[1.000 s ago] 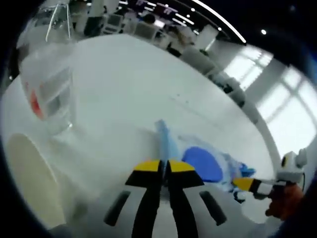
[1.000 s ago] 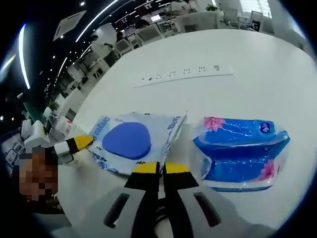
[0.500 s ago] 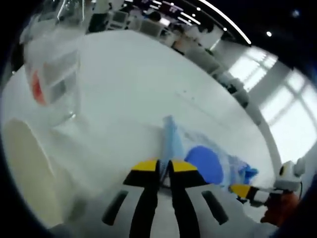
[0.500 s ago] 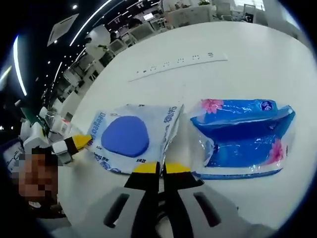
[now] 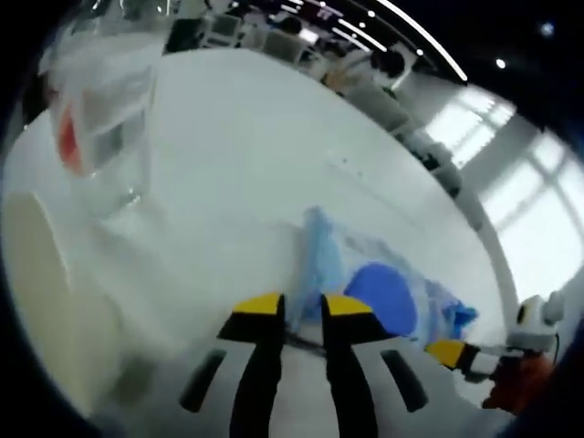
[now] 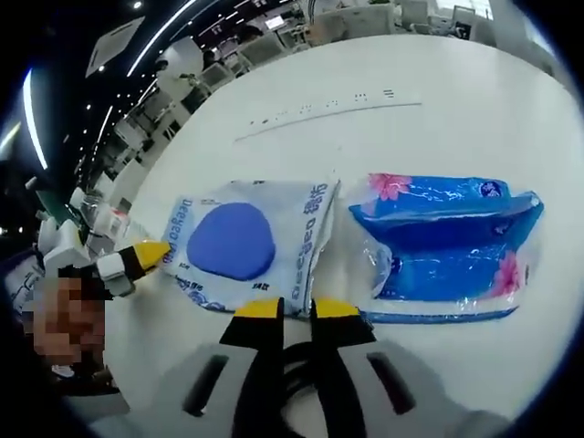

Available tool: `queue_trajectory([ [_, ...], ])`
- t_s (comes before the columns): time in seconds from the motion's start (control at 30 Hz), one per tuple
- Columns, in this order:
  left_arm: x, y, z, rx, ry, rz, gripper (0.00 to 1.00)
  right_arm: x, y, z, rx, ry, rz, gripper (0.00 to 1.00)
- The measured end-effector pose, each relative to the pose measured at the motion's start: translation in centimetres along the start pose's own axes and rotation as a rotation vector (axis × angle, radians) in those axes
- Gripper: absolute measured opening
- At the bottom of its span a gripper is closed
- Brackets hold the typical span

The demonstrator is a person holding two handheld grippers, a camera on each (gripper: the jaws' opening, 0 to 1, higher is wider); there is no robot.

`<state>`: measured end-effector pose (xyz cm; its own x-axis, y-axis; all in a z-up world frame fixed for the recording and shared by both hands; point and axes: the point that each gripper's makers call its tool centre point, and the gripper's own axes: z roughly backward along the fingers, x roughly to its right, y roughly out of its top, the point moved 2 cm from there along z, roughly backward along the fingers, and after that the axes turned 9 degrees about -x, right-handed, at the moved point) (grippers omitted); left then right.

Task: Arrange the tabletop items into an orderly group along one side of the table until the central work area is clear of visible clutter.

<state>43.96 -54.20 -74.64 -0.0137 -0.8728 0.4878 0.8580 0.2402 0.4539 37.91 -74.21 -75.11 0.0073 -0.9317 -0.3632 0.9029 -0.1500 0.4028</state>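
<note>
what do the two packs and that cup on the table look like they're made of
Wipes pack: soft plastic film, glossy, crinkled edges; blue oval probably a stiffer flap. Blue tissue pack: thin clear-and-blue printed film, wrinkled, with glare. Cup: clear, likely plastic or glass; blur leaves it open.

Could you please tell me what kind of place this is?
Probably an open-plan office or meeting area. A large white table has a strip of power sockets set into it, rows of desks and chairs stand behind, and long ceiling light strips run overhead. Big windows line one side.

Two handheld grippers, grey and yellow

The left gripper (image 5: 302,306) and right gripper (image 6: 297,308) have yellow-tipped jaws on pale grey bodies with black slots.
</note>
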Motion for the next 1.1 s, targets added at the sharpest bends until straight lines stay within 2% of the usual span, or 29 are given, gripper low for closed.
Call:
queue_trajectory([
  [0.2, 0.2, -0.7, 0.3, -0.021, -0.003, -0.009, 0.23, -0.5, -0.1, 0.4, -0.002, -0.015, 0.007, 0.20],
  [0.5, 0.5, -1.6, 1.5, -0.035, 0.000, -0.008, 0.28, -0.8, -0.7, 1.5, 0.009, -0.023, -0.003, 0.23],
  [0.73, 0.9, -2.9, 2.7, -0.068, -0.021, 0.021, 0.46, -1.3, -1.2, 2.5, 0.023, -0.026, -0.015, 0.24],
  [0.97, 1.4, -3.7, 4.1, -0.080, -0.048, -0.043, 0.49, -2.1, -2.3, 3.5, 0.028, -0.029, -0.009, 0.28],
  [1.1, 1.7, -4.2, 4.8, -0.083, -0.064, -0.092, 0.57, -2.4, -3.0, 4.0, 0.046, -0.034, -0.012, 0.31],
])
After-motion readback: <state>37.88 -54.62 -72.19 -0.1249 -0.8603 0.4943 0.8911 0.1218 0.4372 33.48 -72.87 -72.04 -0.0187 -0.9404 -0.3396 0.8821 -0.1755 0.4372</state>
